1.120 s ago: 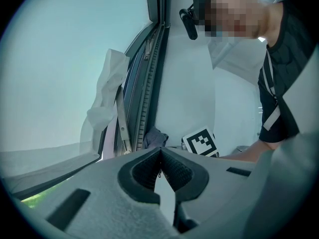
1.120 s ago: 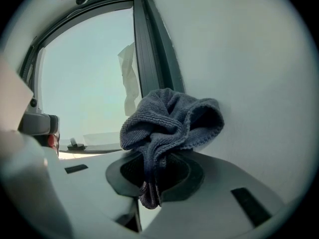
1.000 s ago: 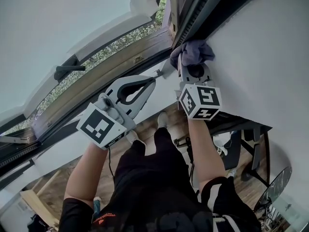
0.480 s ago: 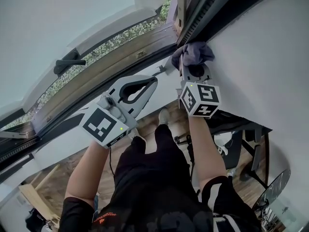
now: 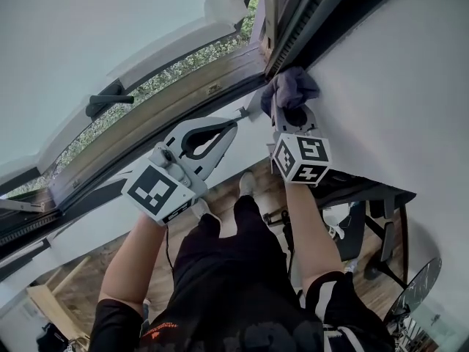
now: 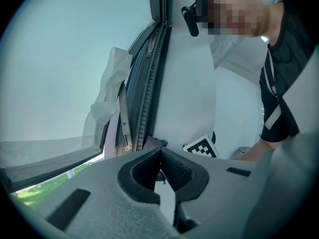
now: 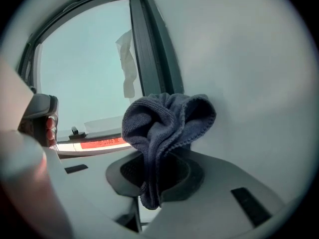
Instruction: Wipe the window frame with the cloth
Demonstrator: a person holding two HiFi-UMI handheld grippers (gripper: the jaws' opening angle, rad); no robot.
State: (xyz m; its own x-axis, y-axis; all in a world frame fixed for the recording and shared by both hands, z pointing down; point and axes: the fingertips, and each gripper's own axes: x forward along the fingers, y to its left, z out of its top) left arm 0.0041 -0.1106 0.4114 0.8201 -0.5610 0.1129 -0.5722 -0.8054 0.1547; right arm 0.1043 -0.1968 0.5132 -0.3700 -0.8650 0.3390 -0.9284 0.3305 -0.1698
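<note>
Cloth (image 5: 290, 88) is bunched up and pinched in the right hand-held gripper (image 5: 287, 113). It's pressed into the corner where the dark window frame (image 5: 292, 29) meets the white wall (image 5: 381, 79). Left hand-held gripper (image 5: 231, 125) hangs nearby, jaws pressed together on nothing. To wipe well, I'd push the wad squarely into the frame and run along its length with even pressure. Stay off the wall. The loose cloth edge could snag the ribbed track (image 5: 308, 12), so go slow.
</note>
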